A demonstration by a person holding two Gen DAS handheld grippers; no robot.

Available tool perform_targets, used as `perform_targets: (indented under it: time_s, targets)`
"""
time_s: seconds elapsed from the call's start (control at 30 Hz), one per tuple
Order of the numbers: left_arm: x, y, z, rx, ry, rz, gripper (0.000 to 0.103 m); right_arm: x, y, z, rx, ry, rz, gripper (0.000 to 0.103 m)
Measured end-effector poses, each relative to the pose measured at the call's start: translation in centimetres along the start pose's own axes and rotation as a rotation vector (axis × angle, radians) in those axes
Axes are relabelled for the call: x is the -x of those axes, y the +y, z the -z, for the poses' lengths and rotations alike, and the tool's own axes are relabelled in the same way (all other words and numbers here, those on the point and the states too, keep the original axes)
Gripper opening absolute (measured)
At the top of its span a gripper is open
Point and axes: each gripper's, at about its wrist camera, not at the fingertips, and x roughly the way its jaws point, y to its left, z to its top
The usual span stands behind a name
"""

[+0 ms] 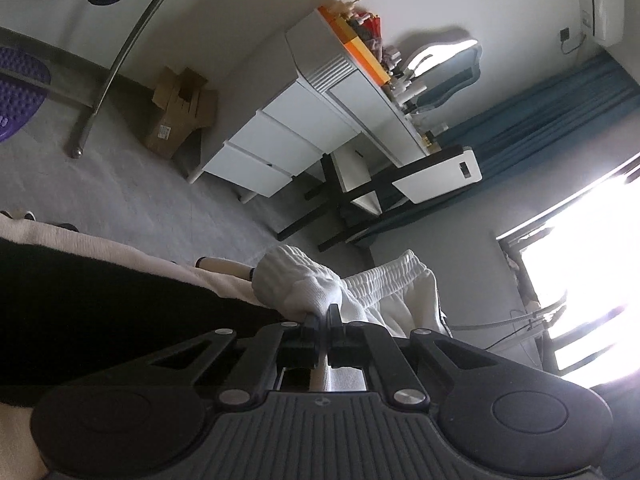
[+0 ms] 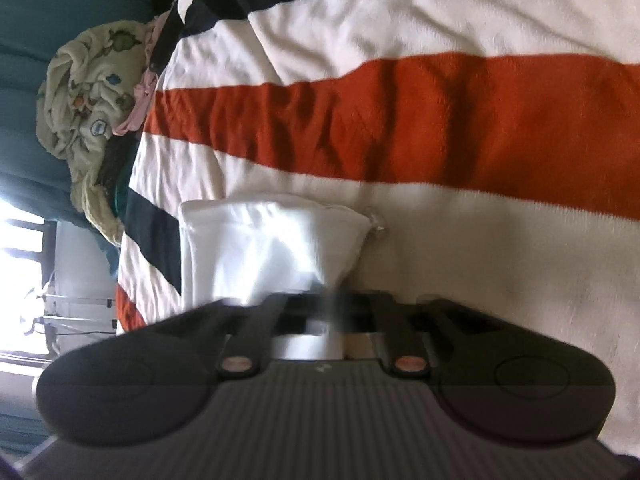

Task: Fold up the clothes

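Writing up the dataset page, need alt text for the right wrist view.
The right gripper is shut on a white garment lying on a striped blanket. A crumpled patterned cloth sits at far left.

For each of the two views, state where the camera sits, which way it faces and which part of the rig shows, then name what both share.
Left wrist: sits behind the left gripper, facing a white desk and window; jaws shut on the white garment.
Right wrist: sits behind the right gripper, facing down at the striped blanket; jaws shut on the white garment.
Shared: white garment, blanket.
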Motion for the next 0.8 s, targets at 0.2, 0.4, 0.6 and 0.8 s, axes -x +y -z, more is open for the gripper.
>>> perform_targets:
  time_s: [0.2, 0.4, 0.6, 0.8]
  targets:
    - [1.4, -1.1, 0.7, -0.108, 0.028, -0.095, 0.003, 5.6, 0.3, 0.8, 0.051, -0.254, 0.028, 0.005]
    - [2.0, -1.8, 1.2, -0.167, 0.053, -0.184, 0.012, 5.2, -1.9, 1.1, -0.048, -0.214, 0.14, 0.01]
    - [4.0, -3.2, 1.8, -0.272, 0.007, -0.218, 0.055, 6.6, -1.6, 1.0, -0.033, -0.333, 0.177, 0.073]
    - [6.6, -8.5, 6.2, -0.59, -0.05, -0.108, 0.081, 6.9, 1.3, -1.0, 0.094, -0.379, -0.007, 0.073]
